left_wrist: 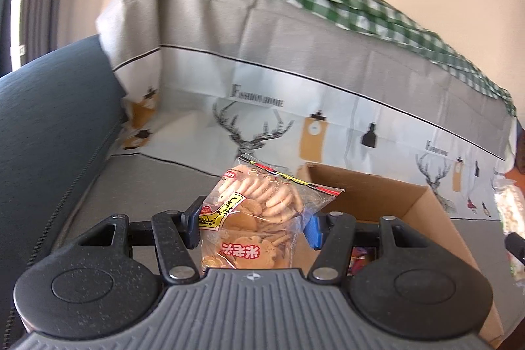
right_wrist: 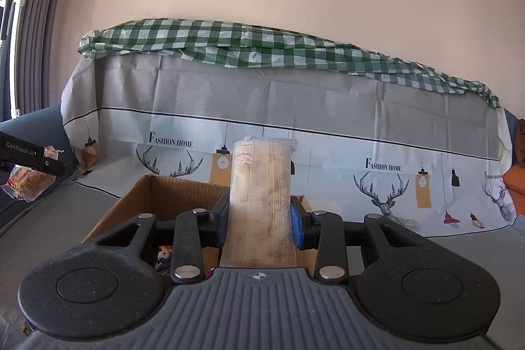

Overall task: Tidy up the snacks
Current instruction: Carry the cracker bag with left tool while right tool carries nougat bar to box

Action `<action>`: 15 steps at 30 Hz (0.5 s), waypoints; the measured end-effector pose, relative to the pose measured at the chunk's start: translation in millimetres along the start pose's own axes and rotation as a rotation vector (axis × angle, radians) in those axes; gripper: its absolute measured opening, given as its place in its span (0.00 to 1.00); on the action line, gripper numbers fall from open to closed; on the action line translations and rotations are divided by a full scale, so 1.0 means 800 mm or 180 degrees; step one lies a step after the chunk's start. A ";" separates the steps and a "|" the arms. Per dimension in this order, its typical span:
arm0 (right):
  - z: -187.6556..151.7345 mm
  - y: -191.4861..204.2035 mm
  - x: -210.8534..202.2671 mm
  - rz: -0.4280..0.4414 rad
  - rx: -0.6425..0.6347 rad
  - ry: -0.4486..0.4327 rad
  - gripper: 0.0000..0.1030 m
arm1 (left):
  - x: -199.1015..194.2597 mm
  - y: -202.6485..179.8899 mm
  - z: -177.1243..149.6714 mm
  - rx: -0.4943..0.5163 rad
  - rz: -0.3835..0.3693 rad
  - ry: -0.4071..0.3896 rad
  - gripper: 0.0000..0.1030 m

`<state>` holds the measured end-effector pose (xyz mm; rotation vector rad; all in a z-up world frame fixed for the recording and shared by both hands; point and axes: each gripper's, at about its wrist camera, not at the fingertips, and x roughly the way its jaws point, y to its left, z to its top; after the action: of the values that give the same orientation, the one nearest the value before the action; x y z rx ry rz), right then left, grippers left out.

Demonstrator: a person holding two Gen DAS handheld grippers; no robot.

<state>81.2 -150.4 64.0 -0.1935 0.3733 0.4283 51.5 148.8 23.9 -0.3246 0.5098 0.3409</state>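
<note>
the left gripper (left_wrist: 254, 223) is clenched on a clear bag of biscuits (left_wrist: 259, 212), held up just to the left of the open cardboard box (left_wrist: 387, 195) and not yet over it. the right gripper (right_wrist: 259, 223) grips a long, narrow snack packet (right_wrist: 261, 202) that stands nearly upright between its jaws, with the box right behind and below it. a few colourful wrappers already lie inside the box (only a corner of them shows). both snacks look to be on their way in, so the step in hand is the carry. next, each gripper needs to come over the box's open top, dip inside and let go, ideally one at a time so they don't crowd each other.
</note>
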 end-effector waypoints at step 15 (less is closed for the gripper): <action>-0.012 -0.007 0.009 -0.0107 -0.0058 0.0128 0.37 | 0.010 -0.084 -0.020 0.0313 -0.0492 -0.0121 0.62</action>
<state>87.0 -155.3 53.1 -0.2262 0.4053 0.3952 77.5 84.4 20.9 -0.2600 0.4594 0.1710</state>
